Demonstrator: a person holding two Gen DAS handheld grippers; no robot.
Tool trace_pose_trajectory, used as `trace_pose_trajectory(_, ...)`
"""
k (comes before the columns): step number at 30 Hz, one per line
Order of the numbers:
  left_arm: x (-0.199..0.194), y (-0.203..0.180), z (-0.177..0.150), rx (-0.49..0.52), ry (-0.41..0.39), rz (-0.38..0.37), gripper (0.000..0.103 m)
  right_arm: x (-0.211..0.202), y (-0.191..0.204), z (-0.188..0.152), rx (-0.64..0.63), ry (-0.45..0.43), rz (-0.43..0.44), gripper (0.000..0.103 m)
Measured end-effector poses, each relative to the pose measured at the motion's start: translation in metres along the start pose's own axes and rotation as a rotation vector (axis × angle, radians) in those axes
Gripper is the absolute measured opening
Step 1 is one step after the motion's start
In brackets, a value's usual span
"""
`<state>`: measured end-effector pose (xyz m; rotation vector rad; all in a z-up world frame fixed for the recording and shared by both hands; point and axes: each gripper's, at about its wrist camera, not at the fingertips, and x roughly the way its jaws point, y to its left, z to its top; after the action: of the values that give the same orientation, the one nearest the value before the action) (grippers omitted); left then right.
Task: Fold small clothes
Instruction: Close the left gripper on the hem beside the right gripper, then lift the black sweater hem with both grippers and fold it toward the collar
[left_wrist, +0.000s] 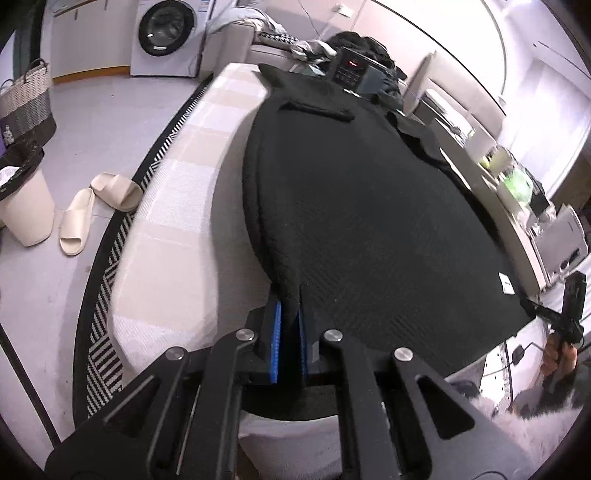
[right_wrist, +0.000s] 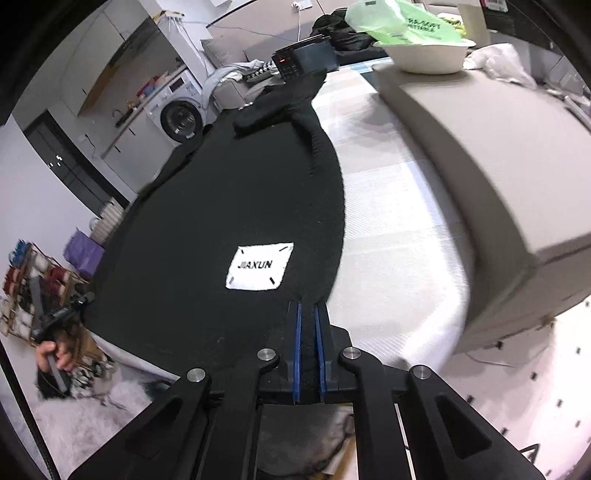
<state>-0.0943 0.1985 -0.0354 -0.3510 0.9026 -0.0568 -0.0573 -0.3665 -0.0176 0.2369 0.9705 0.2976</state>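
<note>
Black knit garment (left_wrist: 369, 221): lying spread flat across a pale checked mattress (left_wrist: 177, 206), near hem toward both cameras, collar end far away beside a dark device with a red display (left_wrist: 349, 68). A white sewn label reading "JIAXUN" (right_wrist: 259, 266) is sitting near one hem corner.

Left gripper (left_wrist: 290, 332): blue-padded fingers are pinching one near hem corner of the garment, cloth running up between the pads. In the right wrist view this gripper (right_wrist: 61, 317) is showing at the far hem corner, with the person's hand (right_wrist: 55, 356) below it.

Right gripper (right_wrist: 309, 343): blue pads are closing on the opposite hem corner, dark fabric filling the narrow gap between them.

Surroundings: washing machine (left_wrist: 166, 35) standing against the far wall; two cream slippers (left_wrist: 96, 210) lying on the floor beside a striped rug (left_wrist: 110, 280); woven basket (left_wrist: 27, 98) and a bin (left_wrist: 22, 199) standing nearby; white bowl (right_wrist: 428, 55) holding a green plastic bag (right_wrist: 402, 20), resting on a grey cushion (right_wrist: 491, 158).
</note>
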Motion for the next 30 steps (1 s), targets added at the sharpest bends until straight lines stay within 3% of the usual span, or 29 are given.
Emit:
trace_pose_trajectory(4,0.002,0.004,-0.003,-0.012,0.009,-0.013,0.005,-0.002,-0.003,-0.004,0.003,0.016,-0.014,0.006)
trace_pose_trajectory(9,-0.004,0.005,0.006,-0.042,-0.033,-0.050,0.005,-0.004,-0.003,0.004,0.021,-0.023,0.036,0.006)
trace_pose_trajectory(15,-0.021,-0.004,0.029,-0.066,-0.139,-0.123,0.005,-0.030,0.006,0.016,0.042,-0.177,0.160,0.006)
trace_pose_trajectory(21,-0.018,-0.016,0.070,-0.116,-0.215,-0.184,0.005,-0.027,0.008,0.043,0.095,-0.254,0.155,0.006)
trace_pose_trajectory(26,-0.015,-0.027,0.101,-0.110,-0.250,-0.205,0.005,-0.031,0.004,0.065,0.191,-0.369,0.223,0.003)
trace_pose_trajectory(30,-0.010,-0.019,0.120,-0.148,-0.253,-0.215,0.005,-0.034,0.012,0.086,0.174,-0.390,0.183,0.003)
